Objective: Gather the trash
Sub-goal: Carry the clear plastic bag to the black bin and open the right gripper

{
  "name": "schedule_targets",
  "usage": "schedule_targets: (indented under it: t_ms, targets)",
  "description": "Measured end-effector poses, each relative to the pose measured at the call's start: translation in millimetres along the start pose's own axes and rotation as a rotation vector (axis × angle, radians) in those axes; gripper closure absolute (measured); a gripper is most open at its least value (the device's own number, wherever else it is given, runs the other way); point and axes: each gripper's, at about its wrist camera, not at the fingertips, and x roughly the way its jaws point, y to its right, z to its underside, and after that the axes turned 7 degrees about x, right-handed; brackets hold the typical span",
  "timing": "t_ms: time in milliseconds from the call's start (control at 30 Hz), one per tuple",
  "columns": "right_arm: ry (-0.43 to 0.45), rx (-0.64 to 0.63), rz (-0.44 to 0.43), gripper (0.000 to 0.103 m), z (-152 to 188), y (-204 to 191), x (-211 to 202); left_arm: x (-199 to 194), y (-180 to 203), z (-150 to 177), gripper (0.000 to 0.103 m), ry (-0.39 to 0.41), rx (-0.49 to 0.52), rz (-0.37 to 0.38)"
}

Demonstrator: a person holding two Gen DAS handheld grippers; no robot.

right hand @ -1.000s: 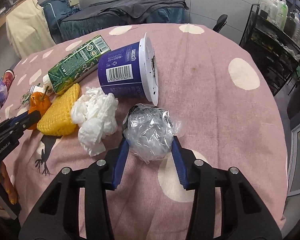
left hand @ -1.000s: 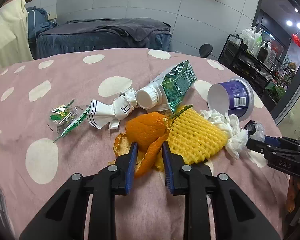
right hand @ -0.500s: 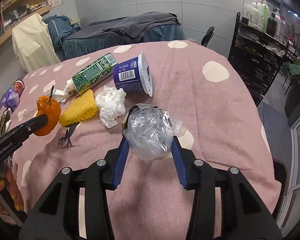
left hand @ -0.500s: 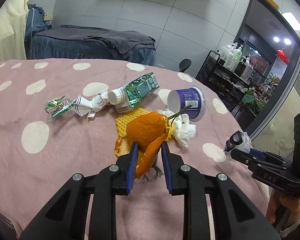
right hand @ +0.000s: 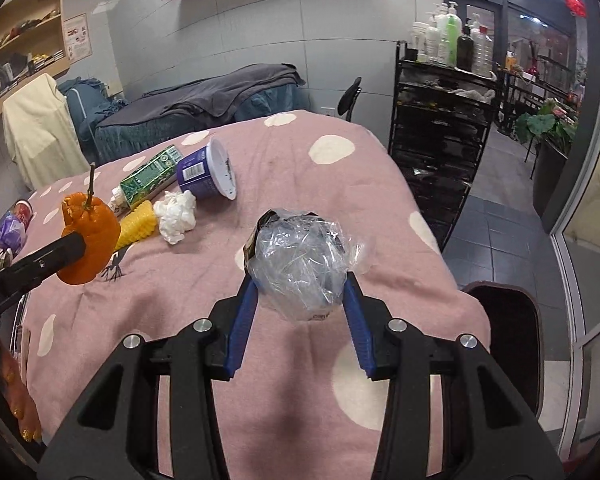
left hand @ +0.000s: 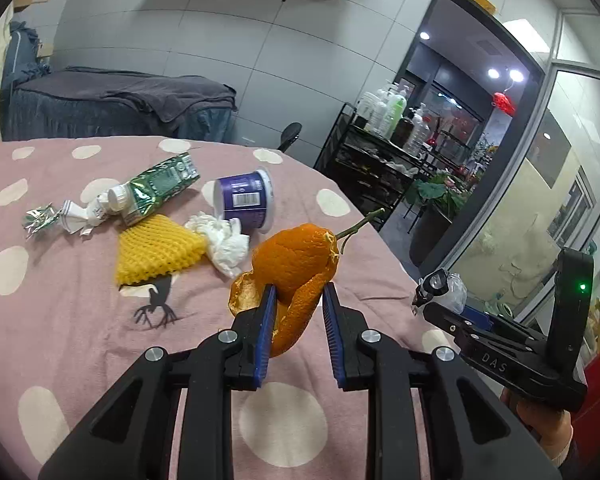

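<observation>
My left gripper is shut on an orange peel with a stem and holds it well above the pink spotted tablecloth. It also shows in the right wrist view. My right gripper is shut on a ball of crumpled clear plastic, lifted over the table; it shows at the right of the left wrist view. On the cloth lie a yellow foam net, a white tissue wad, a purple cup on its side, a green carton and small wrappers.
A black shelf rack with bottles stands past the table's right edge. A dark couch is behind the table. A dark bin-like rim sits on the floor at the table's near right. A purple wrapper and can lie at far left.
Both grippers have risen and pulled back from the table with their loads. The orange peel has left the yellow net, and the plastic ball has left the cloth.
</observation>
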Motion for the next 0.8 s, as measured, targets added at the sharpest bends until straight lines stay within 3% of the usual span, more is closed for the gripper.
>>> schedule_targets:
  t_ms: [233,433,633,800]
  targets:
    - [0.038,0.125,0.109,0.059,8,70,-23,10,45,1,0.079,-0.008,0.065,0.09]
    - [0.017,0.254,0.237,0.059,23,141,-23,21,81,-1,0.079,-0.015,0.143,0.158]
    - [-0.084,0.384,0.348,0.059,50,202,15,34,117,1,0.079,-0.02,0.242,0.217]
    - [-0.174,0.489,0.36,0.052,76,236,47,41,135,5,0.079,-0.023,0.283,0.259]
